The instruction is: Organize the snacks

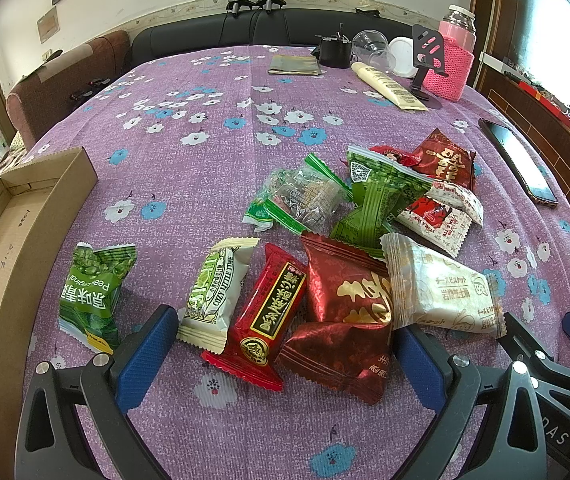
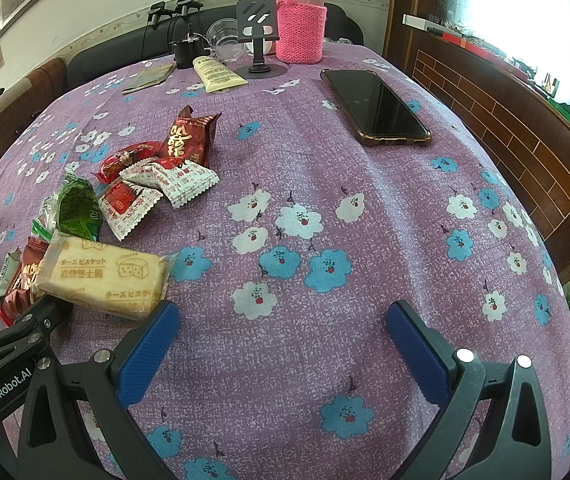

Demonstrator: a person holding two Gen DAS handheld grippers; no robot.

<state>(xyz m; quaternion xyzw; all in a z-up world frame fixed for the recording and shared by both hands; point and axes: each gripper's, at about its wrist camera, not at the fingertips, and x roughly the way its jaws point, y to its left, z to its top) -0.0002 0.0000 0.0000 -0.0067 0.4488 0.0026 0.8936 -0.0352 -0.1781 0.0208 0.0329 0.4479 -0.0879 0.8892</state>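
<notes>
Several snack packets lie in a loose pile on the purple flowered tablecloth (image 1: 213, 184). In the left wrist view my left gripper (image 1: 285, 344) is open, its blue fingers either side of a red packet with a gold label (image 1: 269, 312) and a dark red foil packet (image 1: 345, 296). A cream packet (image 1: 215, 292) and a green pea packet (image 1: 93, 288) lie to the left, a white cheese biscuit pack (image 1: 441, 292) to the right. My right gripper (image 2: 283, 328) is open and empty over bare cloth, right of the cheese biscuit pack (image 2: 105, 276).
An open cardboard box (image 1: 17, 240) stands at the left table edge. A phone (image 2: 375, 106) lies at the right. At the far end stand a pink flask (image 2: 301, 20), a phone stand (image 2: 259, 36), a cream tube (image 2: 215, 74), plastic cups and a sofa behind.
</notes>
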